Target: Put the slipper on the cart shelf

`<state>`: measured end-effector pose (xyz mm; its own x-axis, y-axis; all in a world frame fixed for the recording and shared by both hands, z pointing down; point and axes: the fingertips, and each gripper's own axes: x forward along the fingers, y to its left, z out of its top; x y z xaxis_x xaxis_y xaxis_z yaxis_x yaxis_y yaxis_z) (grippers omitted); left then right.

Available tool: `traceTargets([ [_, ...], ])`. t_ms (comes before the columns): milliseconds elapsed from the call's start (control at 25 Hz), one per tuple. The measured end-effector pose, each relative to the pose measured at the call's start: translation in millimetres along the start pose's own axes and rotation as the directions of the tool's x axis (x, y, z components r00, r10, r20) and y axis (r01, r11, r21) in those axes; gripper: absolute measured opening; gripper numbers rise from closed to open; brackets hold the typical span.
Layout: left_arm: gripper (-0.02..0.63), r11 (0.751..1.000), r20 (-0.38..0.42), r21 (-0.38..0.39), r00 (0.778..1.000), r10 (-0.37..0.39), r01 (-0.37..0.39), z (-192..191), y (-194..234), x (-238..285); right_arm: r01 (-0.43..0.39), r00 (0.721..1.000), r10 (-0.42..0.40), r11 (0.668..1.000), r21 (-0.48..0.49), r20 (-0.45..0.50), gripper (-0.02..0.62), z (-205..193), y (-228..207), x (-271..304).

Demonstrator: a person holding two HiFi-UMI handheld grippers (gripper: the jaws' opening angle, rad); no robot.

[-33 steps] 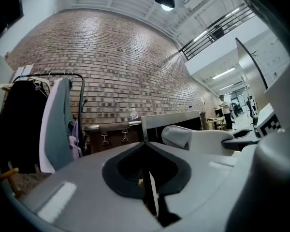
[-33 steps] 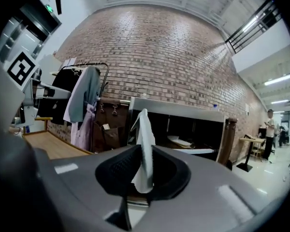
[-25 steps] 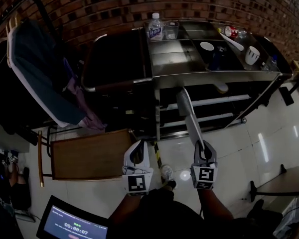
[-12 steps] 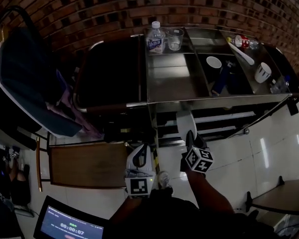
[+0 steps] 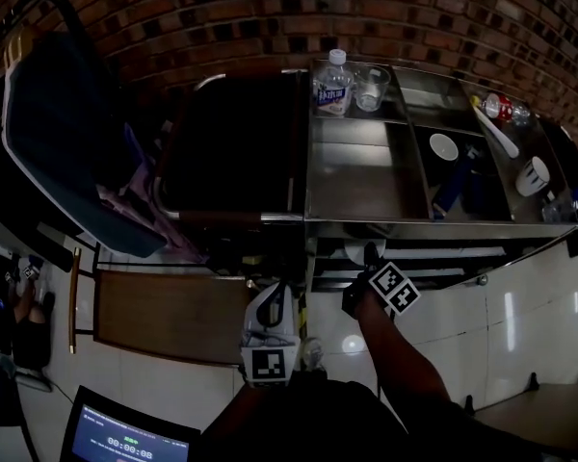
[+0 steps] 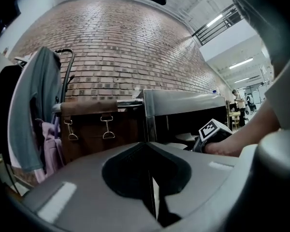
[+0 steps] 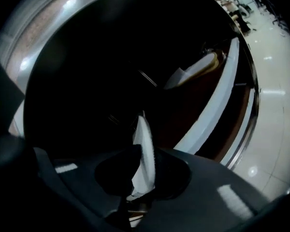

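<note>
Under the cart top (image 5: 366, 176), the right hand-held gripper (image 5: 369, 258), jaws just opening slightly, pinches the slipper (image 7: 146, 153); left hand-held gripper (image 6: 152, 197) closed.

I've got the cart (image 5: 366, 176) centre-right in head view. On top: bottle (image 5: 333, 83) & glass (image 5: 369, 87) side by side at the back, bowl (image 5: 444, 147) in a compartment to the right, mug (image 5: 533, 175) far right. Slipper (image 5: 351, 252) under the cart's front edge, centre. Jacket (image 5: 63, 133) upper left, tablet (image 5: 125, 436) btm left.
</note>
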<state>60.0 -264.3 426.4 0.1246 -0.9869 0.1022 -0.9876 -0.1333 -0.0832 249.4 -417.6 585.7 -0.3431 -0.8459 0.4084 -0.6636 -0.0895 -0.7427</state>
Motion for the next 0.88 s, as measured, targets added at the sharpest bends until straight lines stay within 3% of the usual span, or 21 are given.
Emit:
traceTargets([
  [240,0.015,1.0,-0.008,-0.014,1.0,0.023,-0.023,0,0,3,0.045,0.999,-0.041,0.992,0.12,-0.031,0.08,-6,-16,19],
  [480,0.015,1.0,0.022,0.009,1.0,0.019,-0.019,9,-4,1,0.058,0.997,-0.056,0.997,0.054,-0.044,0.2,-3,-16,14],
  [640,0.015,1.0,0.033,0.002,0.999,0.025,-0.025,13,-10,0,0.053,0.998,-0.056,0.995,-0.086,-0.027,0.27,7,-21,-8],
  [720,0.015,0.999,0.034,-0.018,0.999,0.03,-0.03,12,-10,-2,0.03,0.999,-0.037,0.98,-0.196,-0.031,0.272,6,-22,-27],
  [800,0.015,0.999,0.031,-0.026,0.999,0.029,-0.028,11,-11,-3,-0.008,0.999,-0.003,0.944,-0.329,-0.032,0.272,5,-14,-53],
  [880,0.015,0.999,0.033,-0.025,0.999,0.023,-0.022,12,-14,-5,-0.054,0.998,0.053,0.878,-0.475,-0.016,0.245,7,3,-80],
])
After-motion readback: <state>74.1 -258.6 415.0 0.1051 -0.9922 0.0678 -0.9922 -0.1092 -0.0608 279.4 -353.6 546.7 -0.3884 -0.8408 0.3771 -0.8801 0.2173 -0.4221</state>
